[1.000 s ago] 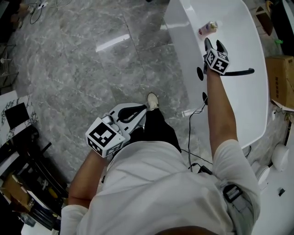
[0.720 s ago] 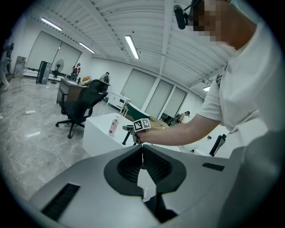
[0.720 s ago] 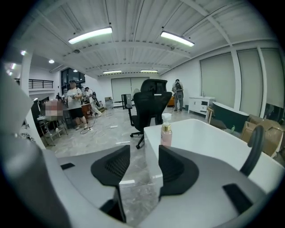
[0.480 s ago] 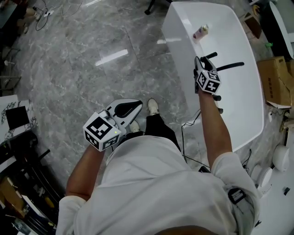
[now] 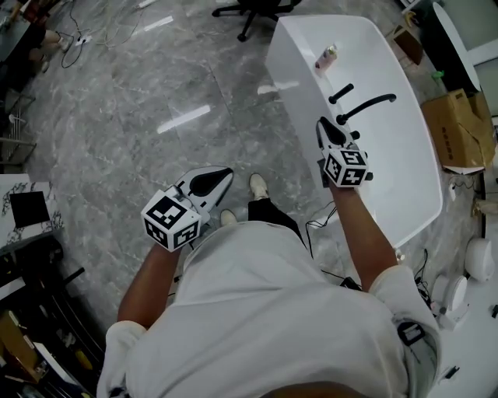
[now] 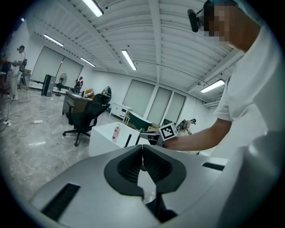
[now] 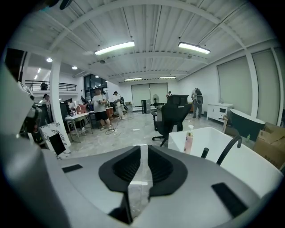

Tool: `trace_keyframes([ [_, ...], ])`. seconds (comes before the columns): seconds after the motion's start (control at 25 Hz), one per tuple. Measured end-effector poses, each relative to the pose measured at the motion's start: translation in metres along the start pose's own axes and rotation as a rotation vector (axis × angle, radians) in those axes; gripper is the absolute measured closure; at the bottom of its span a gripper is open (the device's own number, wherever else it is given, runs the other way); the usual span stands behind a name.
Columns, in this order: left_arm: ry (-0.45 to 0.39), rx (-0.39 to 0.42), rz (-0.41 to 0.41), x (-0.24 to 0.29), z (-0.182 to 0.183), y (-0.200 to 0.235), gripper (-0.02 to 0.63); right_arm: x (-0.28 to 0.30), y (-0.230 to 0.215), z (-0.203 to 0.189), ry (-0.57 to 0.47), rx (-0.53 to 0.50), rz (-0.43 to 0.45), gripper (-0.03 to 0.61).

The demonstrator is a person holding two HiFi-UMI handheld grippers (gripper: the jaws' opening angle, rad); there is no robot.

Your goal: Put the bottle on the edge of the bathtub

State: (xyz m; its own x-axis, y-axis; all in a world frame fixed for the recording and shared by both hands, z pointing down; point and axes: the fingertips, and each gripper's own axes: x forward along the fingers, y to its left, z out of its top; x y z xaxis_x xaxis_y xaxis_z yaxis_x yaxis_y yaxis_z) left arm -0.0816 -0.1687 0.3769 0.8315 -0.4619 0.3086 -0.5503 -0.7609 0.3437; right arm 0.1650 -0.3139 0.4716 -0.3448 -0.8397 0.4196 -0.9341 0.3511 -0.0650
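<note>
The pink bottle (image 5: 326, 57) stands upright on the far rim of the white bathtub (image 5: 289, 54); it also shows as the bottle (image 7: 189, 139) in the right gripper view and the bottle (image 6: 116, 132) in the left gripper view. My right gripper (image 5: 327, 130) hovers over the tub's near side, well short of the bottle. Its jaws (image 7: 142, 153) are closing to a narrow gap with nothing between them. My left gripper (image 5: 226, 172) hangs over the floor by my left side, and in its own view the left gripper (image 6: 142, 151) has jaws meeting with nothing in them.
A black faucet (image 5: 366, 105) and a black knob (image 5: 340, 93) rise from the tub's rim just ahead of the right gripper. A cardboard box (image 5: 450, 128) sits right of the tub. A black office chair (image 5: 253, 9) stands on the marble floor beyond it.
The right gripper has drawn back from the bottle toward me, past the faucet, and its jaws have narrowed. The bottle stays standing on the rim. The left gripper has hardly moved.
</note>
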Motion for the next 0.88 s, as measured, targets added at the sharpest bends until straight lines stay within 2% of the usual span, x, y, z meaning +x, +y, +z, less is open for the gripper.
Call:
trace_keyframes([
  [0.36,-0.014,0.011,0.022,-0.037,-0.024,-0.020,0.595,-0.086,0.105,-0.023,0.066,-0.043,0.196,0.555],
  [0.52,0.009,0.014,0.016,-0.047,-0.041,-0.035,0.595,-0.114,0.128,-0.026,0.062,-0.022,0.224,0.565],
  [0.72,0.009,-0.003,0.016,-0.055,-0.053,-0.046,0.595,-0.133,0.153,-0.026,0.053,-0.042,0.254,0.569],
  [0.88,0.010,-0.005,0.010,-0.061,-0.061,-0.054,0.595,-0.141,0.173,-0.027,0.059,-0.010,0.287,0.569],
])
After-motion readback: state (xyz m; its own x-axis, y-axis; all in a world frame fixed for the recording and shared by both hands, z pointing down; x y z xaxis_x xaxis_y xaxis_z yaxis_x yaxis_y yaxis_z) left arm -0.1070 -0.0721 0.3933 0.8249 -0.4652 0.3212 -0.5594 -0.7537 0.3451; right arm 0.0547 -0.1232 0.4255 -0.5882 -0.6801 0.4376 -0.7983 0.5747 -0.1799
